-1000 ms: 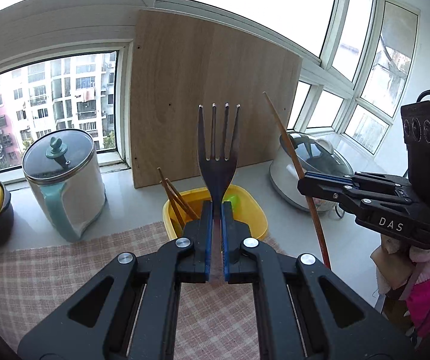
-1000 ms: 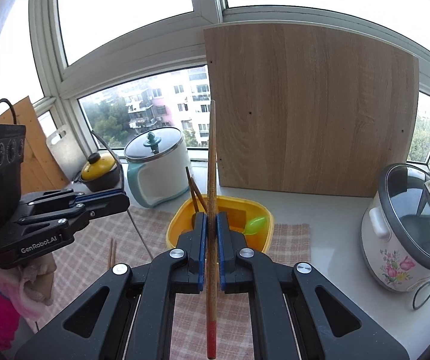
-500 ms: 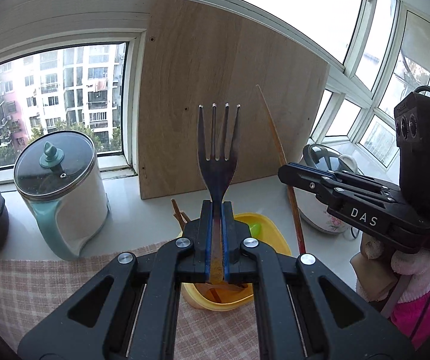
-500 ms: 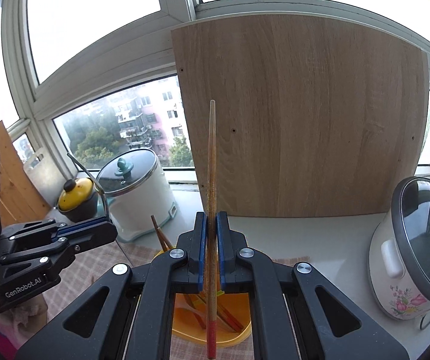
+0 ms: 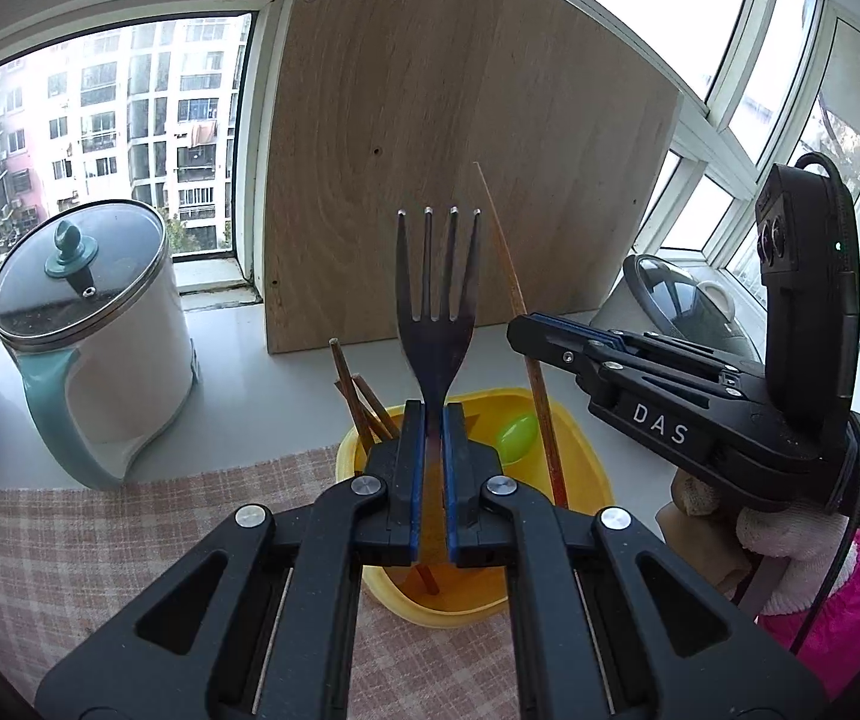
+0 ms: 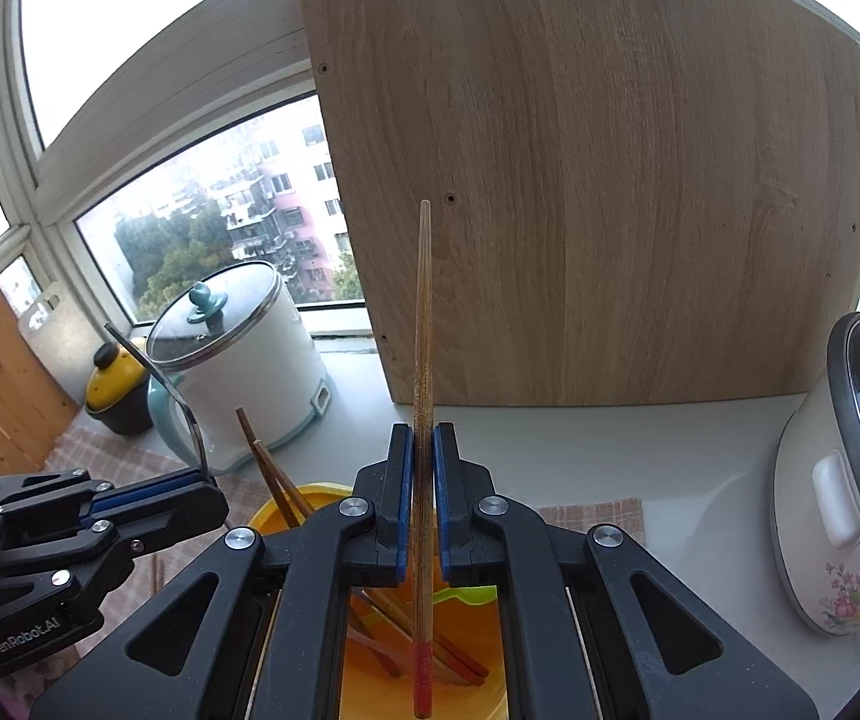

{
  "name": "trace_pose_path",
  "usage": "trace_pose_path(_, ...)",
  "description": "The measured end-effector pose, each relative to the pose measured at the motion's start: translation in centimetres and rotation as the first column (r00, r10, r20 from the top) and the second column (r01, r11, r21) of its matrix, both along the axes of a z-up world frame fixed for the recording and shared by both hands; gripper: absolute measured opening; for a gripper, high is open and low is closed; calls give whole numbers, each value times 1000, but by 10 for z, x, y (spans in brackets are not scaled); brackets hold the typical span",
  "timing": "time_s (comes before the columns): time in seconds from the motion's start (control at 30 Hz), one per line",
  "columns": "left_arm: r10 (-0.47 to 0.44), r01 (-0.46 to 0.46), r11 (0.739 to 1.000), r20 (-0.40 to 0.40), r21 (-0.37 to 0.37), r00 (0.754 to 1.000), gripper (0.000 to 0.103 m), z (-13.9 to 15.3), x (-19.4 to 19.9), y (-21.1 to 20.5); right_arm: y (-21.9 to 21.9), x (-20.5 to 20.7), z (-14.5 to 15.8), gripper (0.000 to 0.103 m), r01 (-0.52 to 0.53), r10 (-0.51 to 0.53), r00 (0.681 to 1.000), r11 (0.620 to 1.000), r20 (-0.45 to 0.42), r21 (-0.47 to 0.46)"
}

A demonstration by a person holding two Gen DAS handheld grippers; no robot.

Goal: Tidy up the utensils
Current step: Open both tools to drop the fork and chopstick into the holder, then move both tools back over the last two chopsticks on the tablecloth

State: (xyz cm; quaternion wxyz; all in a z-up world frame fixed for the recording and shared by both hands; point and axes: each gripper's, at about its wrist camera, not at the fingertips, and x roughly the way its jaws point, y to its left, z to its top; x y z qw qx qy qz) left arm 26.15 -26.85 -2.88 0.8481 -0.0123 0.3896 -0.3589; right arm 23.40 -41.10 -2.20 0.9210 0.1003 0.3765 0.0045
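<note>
My left gripper (image 5: 431, 420) is shut on a dark metal fork (image 5: 437, 294), tines up, held over the yellow bowl (image 5: 592, 480). My right gripper (image 6: 423, 444) is shut on a long wooden chopstick (image 6: 423, 312) with a red end, held upright over the same yellow bowl (image 6: 261, 516). The bowl holds several wooden chopsticks (image 5: 357, 396) and a green spoon (image 5: 517, 435). The right gripper (image 5: 526, 333) with its chopstick shows in the left wrist view, the left gripper (image 6: 207, 486) in the right wrist view.
The bowl stands on a checked cloth (image 5: 69, 546) on a white counter. A white kettle with glass lid (image 5: 93, 330) stands left, a yellow-lidded pot (image 6: 114, 384) beyond it, a rice cooker (image 6: 850, 480) right. A wooden board (image 6: 610, 180) leans against the window.
Both grippers have moved forward and lowered over the yellow bowl, which now lies right beneath them. Each still grips its utensil.
</note>
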Motion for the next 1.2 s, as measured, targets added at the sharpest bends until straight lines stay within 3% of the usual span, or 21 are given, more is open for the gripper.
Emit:
trace_pose_path(0.5, -37, 37, 999, -35, -12, 999, 3, -6, -14, 2, -8, -20, -7, 7, 19, -18, 999, 999, -38, 31)
trace_pose_path(0.57, -29, 29, 1000, -30, -12, 999, 3, -3, -16, 5, -9, -24, -7, 12, 29, -27, 999, 999, -39, 34)
trace_pose_path(0.63, -25, 25, 1000, -28, -16, 999, 3, -1, -19, 9, -10, -29, -6, 29, 36, -34, 999, 998, -39, 42)
trace_pose_path(0.7, -18, 18, 1000, -25, -18, 1000, 3, 0, -22, 13, -10, -34, -5, 36, 40, -39, 999, 998, -34, 38)
trace_pose_path(0.87, -11, 10, 1000, -20, -14, 1000, 4, 2, -32, 24, -7, -47, 0, 40, 50, -49, 998, 998, -31, 31)
trace_pose_path(0.93, -6, 6, 1000, -15, -9, 1000, 4, 2, -37, 29, -5, -52, 2, 53, 54, -53, 998, 998, -22, 29)
trace_pose_path(1.0, -3, 3, 1000, -14, -5, 1000, 5, 1, -42, 34, -1, -58, 4, 58, 56, -56, 998, 998, -9, 22)
trace_pose_path(1.2, 26, -27, 999, 9, 23, 1000, 30, 0, -60, 57, 14, -76, 11, 75, 42, -42, 999, 999, 20, -13)
